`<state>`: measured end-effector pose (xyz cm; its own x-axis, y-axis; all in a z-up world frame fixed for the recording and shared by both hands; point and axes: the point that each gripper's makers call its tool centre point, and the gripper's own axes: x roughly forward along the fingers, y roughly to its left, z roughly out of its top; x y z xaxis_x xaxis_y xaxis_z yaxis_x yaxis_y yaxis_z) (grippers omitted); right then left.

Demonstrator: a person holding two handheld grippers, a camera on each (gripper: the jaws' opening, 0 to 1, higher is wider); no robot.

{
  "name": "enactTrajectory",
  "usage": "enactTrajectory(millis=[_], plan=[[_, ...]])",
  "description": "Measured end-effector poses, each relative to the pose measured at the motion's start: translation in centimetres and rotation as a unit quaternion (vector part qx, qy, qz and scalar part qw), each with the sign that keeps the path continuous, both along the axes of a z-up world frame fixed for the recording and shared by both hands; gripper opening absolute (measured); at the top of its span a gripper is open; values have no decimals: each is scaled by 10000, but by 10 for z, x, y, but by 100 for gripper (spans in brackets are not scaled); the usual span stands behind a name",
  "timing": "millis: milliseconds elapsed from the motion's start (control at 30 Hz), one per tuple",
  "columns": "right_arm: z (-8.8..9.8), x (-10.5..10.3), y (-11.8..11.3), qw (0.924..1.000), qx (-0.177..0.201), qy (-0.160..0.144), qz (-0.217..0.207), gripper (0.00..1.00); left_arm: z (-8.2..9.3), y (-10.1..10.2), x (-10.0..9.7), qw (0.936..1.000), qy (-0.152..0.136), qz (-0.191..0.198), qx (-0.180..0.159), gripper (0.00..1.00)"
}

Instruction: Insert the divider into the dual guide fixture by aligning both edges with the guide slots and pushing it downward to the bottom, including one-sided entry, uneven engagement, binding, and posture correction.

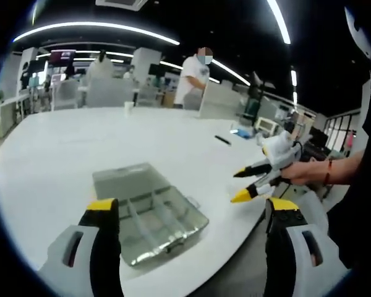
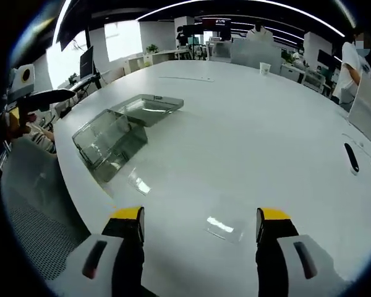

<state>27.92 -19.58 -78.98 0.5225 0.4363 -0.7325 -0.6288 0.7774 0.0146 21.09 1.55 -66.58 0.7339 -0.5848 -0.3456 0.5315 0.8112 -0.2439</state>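
Divider (image 2: 226, 226), clear plastic, flat on white table (image 2: 247, 136) between jaws of right gripper (image 2: 199, 224), jaws apart, nothing held. Clear lidded fixture box (image 1: 149, 209) near table edge, lid open, just ahead of left gripper (image 1: 191, 213), jaws wide apart, empty. Right gripper also visible in left gripper view, hovering beside box.

Bright ceiling strips (image 1: 99, 31) glare on the white table (image 2: 247, 136) (edges bend, slightly soft).

Both tongs (image 1: 191, 213) (image 2: 198, 223) — jaws apart, empty
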Motion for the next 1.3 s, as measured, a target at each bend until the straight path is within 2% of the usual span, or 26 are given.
enactTrajectory(millis=[167,233,300,367,500,900,1000,1067,1167,1300], plan=[[-6,3,-5,10000,48,55,-47,70,0,-2,3,10000,-6,61,-12,97],[-6,6,-7,9999,69,-16,-114,66,-1,-4,4,10000,7,40,-13,97],[-10,8,-8,9999,58,-19,-116,67,-1,-5,4,10000,24,39,-16,96],[-17,8,-11,9998,-36,136,-145,66,-3,-5,4,10000,50,48,-10,96],[-17,10,-13,9997,-45,121,-205,62,-9,-4,0,9998,183,38,80,95],[-31,10,-15,9994,-216,240,-129,60,-12,-4,3,9997,229,72,-19,93],[-29,13,-15,9994,-201,199,-184,57,-10,-7,5,9998,205,31,-81,93],[-29,14,-20,9991,-355,166,-176,55,-10,-9,6,9998,200,-40,-80,93],[-29,15,-18,9992,-296,171,-195,54,-11,-10,7,9997,235,-79,-74,92],[-29,17,-17,9984,-416,329,-216,53,-12,-11,7,9995,255,-143,-70,92]])
